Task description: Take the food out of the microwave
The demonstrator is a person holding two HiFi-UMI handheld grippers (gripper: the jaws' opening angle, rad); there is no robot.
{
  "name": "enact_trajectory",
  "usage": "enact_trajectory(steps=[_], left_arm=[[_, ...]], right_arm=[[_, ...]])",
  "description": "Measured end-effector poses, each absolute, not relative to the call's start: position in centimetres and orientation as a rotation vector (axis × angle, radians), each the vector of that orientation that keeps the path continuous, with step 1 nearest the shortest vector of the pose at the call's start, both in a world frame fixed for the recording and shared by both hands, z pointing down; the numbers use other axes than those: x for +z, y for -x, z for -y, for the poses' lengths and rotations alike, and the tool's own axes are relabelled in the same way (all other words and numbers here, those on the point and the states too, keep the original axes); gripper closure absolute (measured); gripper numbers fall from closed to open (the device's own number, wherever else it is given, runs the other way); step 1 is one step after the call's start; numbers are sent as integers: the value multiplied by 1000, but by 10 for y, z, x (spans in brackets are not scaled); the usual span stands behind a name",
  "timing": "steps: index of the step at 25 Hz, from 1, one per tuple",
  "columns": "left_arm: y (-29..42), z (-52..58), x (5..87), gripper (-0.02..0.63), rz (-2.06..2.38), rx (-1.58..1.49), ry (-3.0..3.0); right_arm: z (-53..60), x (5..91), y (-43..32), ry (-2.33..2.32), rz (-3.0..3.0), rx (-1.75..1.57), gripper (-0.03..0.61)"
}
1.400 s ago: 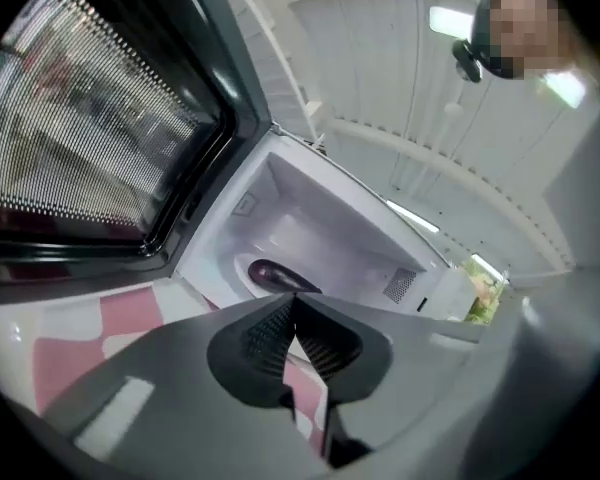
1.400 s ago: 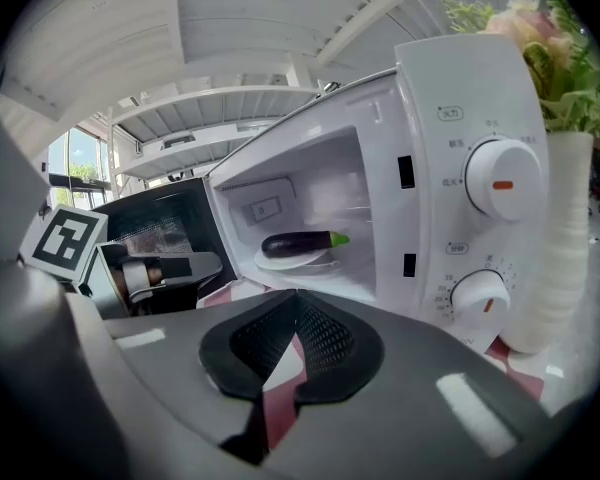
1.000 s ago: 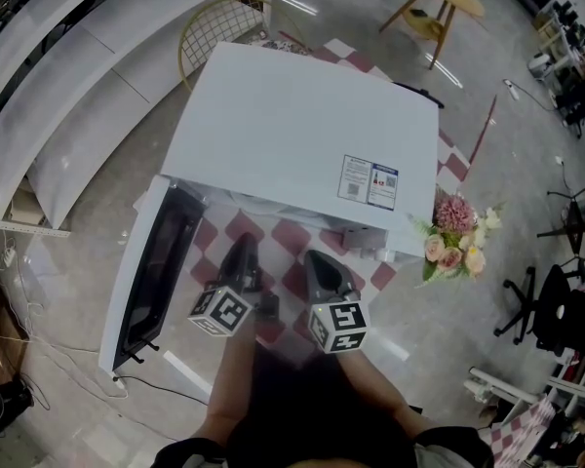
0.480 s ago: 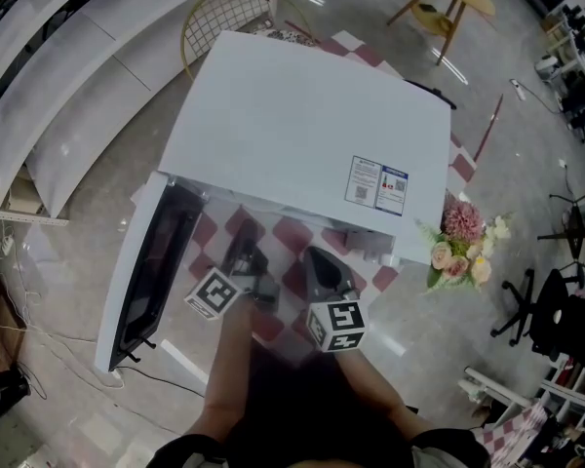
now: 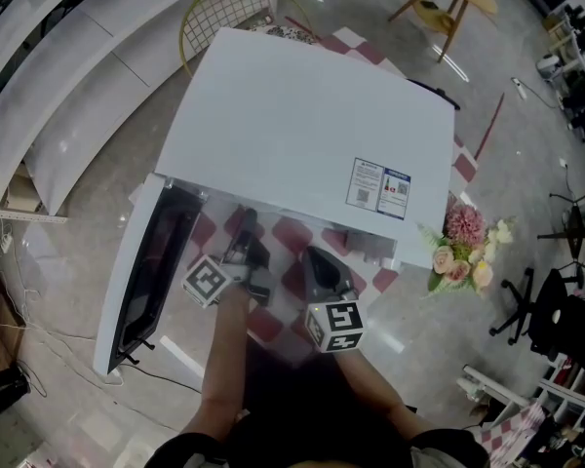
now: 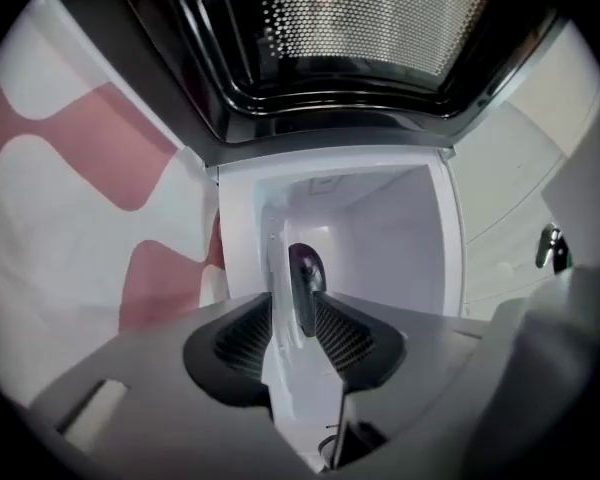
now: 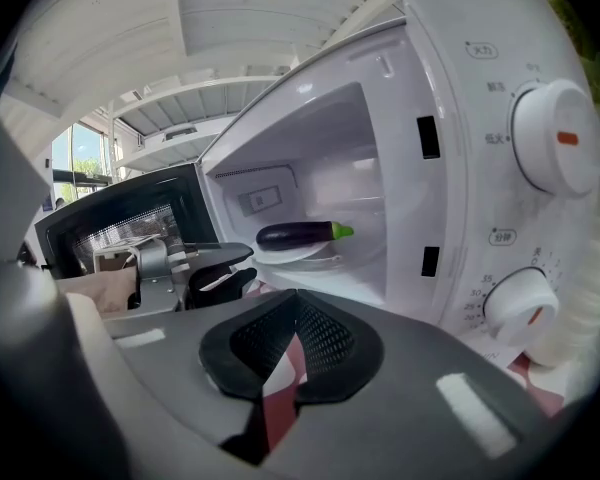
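Eggplant (image 7: pixel 298 233) lies on a white plate (image 7: pixel 280 256) on the floor of the microwave (image 5: pixel 302 125) cavity, green cap toward the control side, not yet touched. Door (image 5: pixel 151 261) is swung fully out to the left, giving a straight line in

Left gripper (image 6: pixel 293 318) is at the cavity mouth, pointing level and rolled so its jaws stack one above the other. My read: it's set up to pinch the flat plate rim top and bottom, not the round, slick eggplant. Its jaws have just been opening and now show a narrow gap with nothing between the pads. Plate edge and eggplant line up beyond them

Right gripper (image 7: pixel 293 343) hangs in front of the knobs (image 7: pixel 555 148), angled down, jaws together, empty. Looks parked out of the way

Materials:
- eggplant: glossy dark purple, long, likely to roll
- plate: smooth, shallow, thin rim
- cavity walls: glossy white
- door window: dark, perforated mesh
- pads: black, ribbed
- cloth (image 5: pixel 291 234) under the microwave: pink/white check
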State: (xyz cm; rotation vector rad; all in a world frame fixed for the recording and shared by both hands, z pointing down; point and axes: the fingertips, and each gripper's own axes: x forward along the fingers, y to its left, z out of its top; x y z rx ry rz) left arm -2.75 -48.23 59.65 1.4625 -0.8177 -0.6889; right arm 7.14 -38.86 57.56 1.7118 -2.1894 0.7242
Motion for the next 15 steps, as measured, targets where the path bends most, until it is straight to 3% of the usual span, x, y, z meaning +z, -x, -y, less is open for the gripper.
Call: enact_trajectory(steps=[15], left_arm=[[28,496,602,494,767,-703,-1389]], right_arm=[[393,584,-72,-1704,2185,753,577]])
